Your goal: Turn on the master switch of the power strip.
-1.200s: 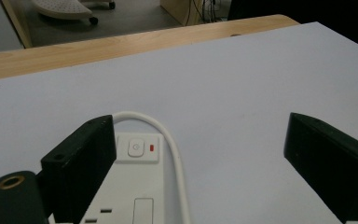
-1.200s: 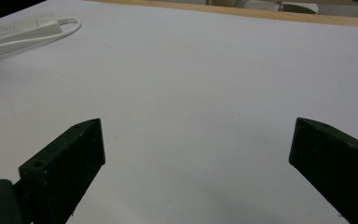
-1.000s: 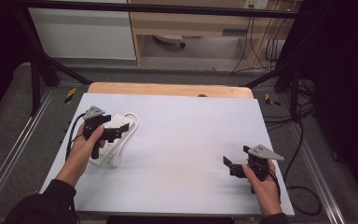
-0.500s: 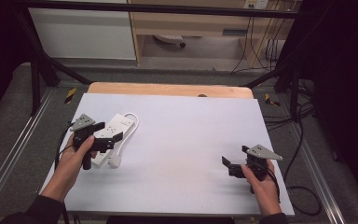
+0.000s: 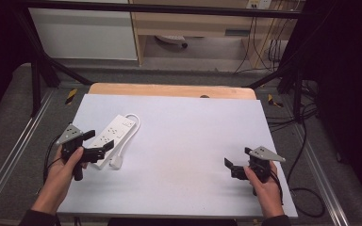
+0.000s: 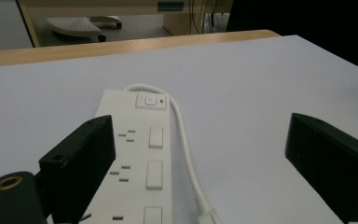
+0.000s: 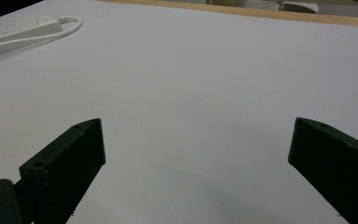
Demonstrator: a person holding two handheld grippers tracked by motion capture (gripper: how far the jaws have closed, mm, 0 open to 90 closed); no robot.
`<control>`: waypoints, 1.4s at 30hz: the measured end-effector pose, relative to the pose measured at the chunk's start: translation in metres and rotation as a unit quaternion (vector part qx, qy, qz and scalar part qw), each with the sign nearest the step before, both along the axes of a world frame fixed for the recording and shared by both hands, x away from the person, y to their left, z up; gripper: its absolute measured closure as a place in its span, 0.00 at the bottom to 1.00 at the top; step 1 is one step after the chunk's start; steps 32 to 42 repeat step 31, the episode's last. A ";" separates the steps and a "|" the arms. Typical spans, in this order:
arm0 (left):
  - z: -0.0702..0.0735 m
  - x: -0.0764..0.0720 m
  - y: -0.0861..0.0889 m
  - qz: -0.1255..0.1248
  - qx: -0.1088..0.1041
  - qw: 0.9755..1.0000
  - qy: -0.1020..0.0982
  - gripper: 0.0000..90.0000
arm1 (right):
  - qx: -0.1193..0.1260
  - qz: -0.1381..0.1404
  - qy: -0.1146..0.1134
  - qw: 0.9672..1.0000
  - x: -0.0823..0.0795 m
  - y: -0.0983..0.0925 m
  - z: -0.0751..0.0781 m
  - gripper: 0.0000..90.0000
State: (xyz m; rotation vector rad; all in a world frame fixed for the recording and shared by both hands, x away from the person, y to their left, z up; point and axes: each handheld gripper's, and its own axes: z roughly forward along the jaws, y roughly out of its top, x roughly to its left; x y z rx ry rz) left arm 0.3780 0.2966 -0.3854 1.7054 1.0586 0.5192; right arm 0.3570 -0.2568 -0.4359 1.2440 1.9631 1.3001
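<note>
The left gripper is sitting in the person's left hand at the table's near left, its jaws standing wide apart and holding nothing. In the left gripper view the left gripper is looking along a white power strip, with the left-hand jaw overlapping the strip's near edge; whether it is touching cannot be told. The power strip is lying flat on the white tabletop, angled toward the far right, its white cable looping round the far end and running back along its side to a plug near the gripper. A switch with a red light is showing at the strip's far end.

Well apart, at the near right, the right gripper is resting in the right hand, jaws likewise spread wide over bare tabletop, with the power strip lying far off.
</note>
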 end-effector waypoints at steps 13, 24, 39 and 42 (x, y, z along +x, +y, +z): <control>-0.012 -0.028 0.011 -0.002 -0.014 1.000 -0.004 0.09 | 0.001 0.000 0.001 1.000 0.000 0.000 -0.001 0.05; -0.022 -0.048 0.010 -0.003 -0.005 1.000 -0.015 0.09 | -0.003 -0.001 0.005 1.000 0.001 -0.001 -0.001 0.04; -0.034 -0.058 0.017 0.005 0.025 1.000 -0.011 0.09 | -0.050 -0.012 0.072 0.996 0.011 0.007 -0.021 0.03; -0.034 -0.058 0.017 0.005 0.025 1.000 -0.011 0.09 | -0.050 -0.012 0.072 0.996 0.011 0.007 -0.021 0.03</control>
